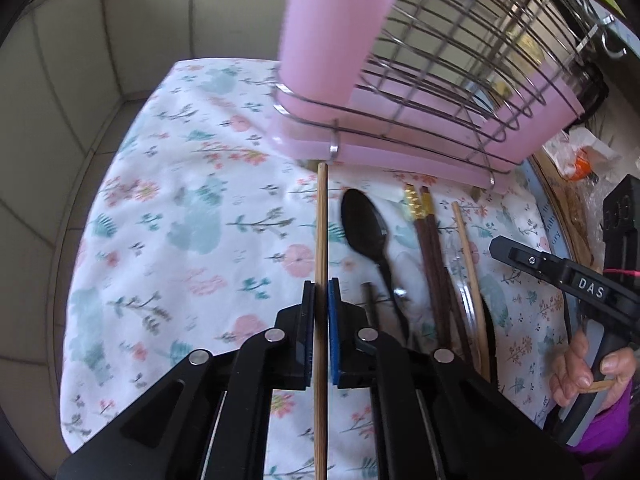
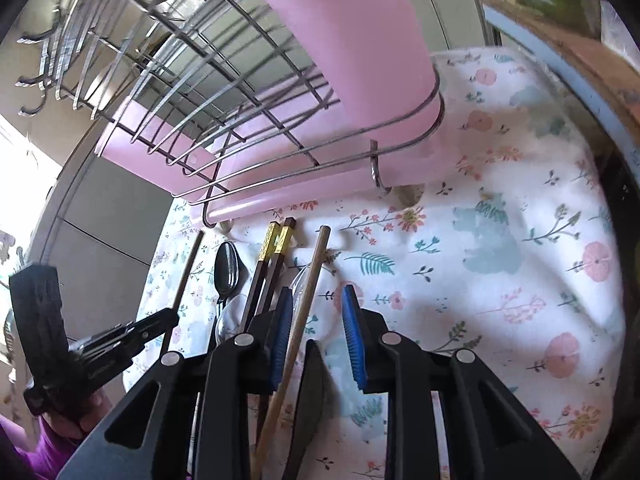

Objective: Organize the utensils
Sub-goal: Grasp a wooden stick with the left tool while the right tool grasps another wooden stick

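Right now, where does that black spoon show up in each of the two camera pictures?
Left wrist view: the black spoon lies at centre, just right of the left gripper, bowl toward the rack.
Right wrist view: the black spoon lies left of centre, beside the gold-tipped dark chopsticks.
Shared landmark: the pink dish rack behind the utensils.

I work over a table under a white floral cloth (image 1: 192, 208). Left of that cloth, pale tiled wall panels (image 1: 80, 92) with thin seams curve round behind it. Beyond its far left corner, bright daylight (image 2: 24, 184) pours in, washing that side out.
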A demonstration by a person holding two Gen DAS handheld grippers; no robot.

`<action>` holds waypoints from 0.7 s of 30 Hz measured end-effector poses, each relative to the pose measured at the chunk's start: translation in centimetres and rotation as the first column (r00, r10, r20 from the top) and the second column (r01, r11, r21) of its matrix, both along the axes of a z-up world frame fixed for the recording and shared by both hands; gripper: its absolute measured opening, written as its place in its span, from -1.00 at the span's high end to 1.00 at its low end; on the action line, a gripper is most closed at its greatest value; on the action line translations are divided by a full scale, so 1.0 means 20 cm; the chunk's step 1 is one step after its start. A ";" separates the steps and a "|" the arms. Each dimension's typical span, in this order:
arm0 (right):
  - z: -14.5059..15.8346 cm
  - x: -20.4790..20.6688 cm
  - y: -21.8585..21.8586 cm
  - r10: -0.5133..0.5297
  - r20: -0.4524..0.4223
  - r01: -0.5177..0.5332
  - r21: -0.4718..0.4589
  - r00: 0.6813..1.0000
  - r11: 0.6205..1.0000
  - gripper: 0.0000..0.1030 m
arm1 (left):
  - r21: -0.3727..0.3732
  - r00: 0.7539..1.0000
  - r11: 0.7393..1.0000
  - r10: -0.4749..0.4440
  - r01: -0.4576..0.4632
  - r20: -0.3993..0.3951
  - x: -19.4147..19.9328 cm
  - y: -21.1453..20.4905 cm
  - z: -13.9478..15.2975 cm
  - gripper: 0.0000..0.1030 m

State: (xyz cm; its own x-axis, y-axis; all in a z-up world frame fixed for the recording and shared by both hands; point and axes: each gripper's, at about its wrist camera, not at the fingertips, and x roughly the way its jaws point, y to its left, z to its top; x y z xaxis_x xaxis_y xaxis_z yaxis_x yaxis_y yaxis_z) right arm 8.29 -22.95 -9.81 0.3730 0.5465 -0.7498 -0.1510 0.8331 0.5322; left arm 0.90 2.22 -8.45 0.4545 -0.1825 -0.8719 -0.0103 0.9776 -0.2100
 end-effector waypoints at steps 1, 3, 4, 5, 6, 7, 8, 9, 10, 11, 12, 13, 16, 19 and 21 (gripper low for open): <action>-0.01 0.01 0.01 0.002 -0.018 -0.002 0.013 1.000 1.000 0.53 | 0.007 1.000 1.000 0.014 -0.014 -0.002 -0.01 0.02 0.00 0.89; -0.04 0.04 0.03 0.008 -0.054 -0.006 0.041 0.999 0.999 0.55 | 0.022 0.999 0.999 0.037 -0.036 -0.016 0.00 0.05 -0.02 0.89; -0.04 0.05 0.04 0.012 -0.067 -0.009 0.050 0.998 0.999 0.56 | 0.026 0.998 0.999 0.046 -0.046 -0.029 0.00 0.06 -0.03 0.89; -0.06 0.06 0.05 0.018 -0.082 -0.013 0.060 0.996 0.998 0.56 | 0.027 0.998 0.998 0.051 -0.050 -0.042 0.01 0.07 -0.04 0.89; -0.07 0.06 0.06 0.021 -0.094 -0.015 0.061 0.995 0.998 0.57 | 0.027 0.997 0.998 0.054 -0.052 -0.057 0.02 0.06 -0.06 0.89; -0.07 0.07 0.07 0.020 -0.103 -0.015 0.053 0.995 0.998 0.58 | 0.028 0.996 0.998 0.054 -0.052 -0.065 0.03 0.07 -0.07 0.89; -0.09 0.07 0.09 0.018 -0.109 -0.013 0.045 0.994 0.999 0.59 | 0.032 0.996 0.998 0.052 -0.050 -0.075 0.05 0.07 -0.08 0.89; -0.10 0.08 0.09 0.016 -0.118 -0.011 0.043 0.993 0.999 0.60 | 0.034 0.995 0.998 0.052 -0.050 -0.082 0.05 0.08 -0.09 0.89; -0.10 0.07 0.09 0.015 -0.124 -0.009 0.049 0.992 0.999 0.63 | 0.035 0.994 0.998 0.049 -0.046 -0.093 0.06 0.08 -0.09 0.89; -0.11 0.08 0.09 0.015 -0.130 -0.008 0.055 0.991 0.998 0.67 | 0.032 0.993 0.999 0.042 -0.038 -0.106 0.08 0.07 -0.10 0.88; -0.12 0.08 0.09 0.016 -0.140 -0.007 0.065 0.990 0.998 0.80 | 0.031 0.992 0.999 0.036 -0.032 -0.123 0.09 0.07 -0.10 0.86; -0.13 0.09 0.09 0.018 -0.151 -0.007 0.074 0.988 0.997 0.82 | 0.029 0.990 0.999 0.030 -0.027 -0.135 0.11 0.07 -0.10 0.84; -0.16 0.09 0.08 0.021 -0.170 -0.004 0.100 0.985 0.995 0.82 | 0.022 0.986 1.000 0.009 -0.005 -0.165 0.15 0.08 -0.09 0.65; -0.16 0.09 0.07 0.028 -0.173 -0.010 0.105 0.985 0.994 0.83 | 0.049 0.982 0.999 -0.012 0.022 -0.189 0.21 0.08 -0.09 0.63; -0.16 0.10 0.07 0.030 -0.176 -0.011 0.111 0.984 0.994 0.83 | 0.059 0.978 0.998 -0.017 0.030 -0.210 0.25 0.08 -0.10 0.63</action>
State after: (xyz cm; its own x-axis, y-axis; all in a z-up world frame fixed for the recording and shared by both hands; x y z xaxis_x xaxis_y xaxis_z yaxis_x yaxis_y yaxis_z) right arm 10.26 -21.54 -12.99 0.2277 0.6350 -0.7382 -0.0627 0.7661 0.6397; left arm 5.88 3.79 -10.45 0.2570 -0.1344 -0.9570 -0.0242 0.9891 -0.1454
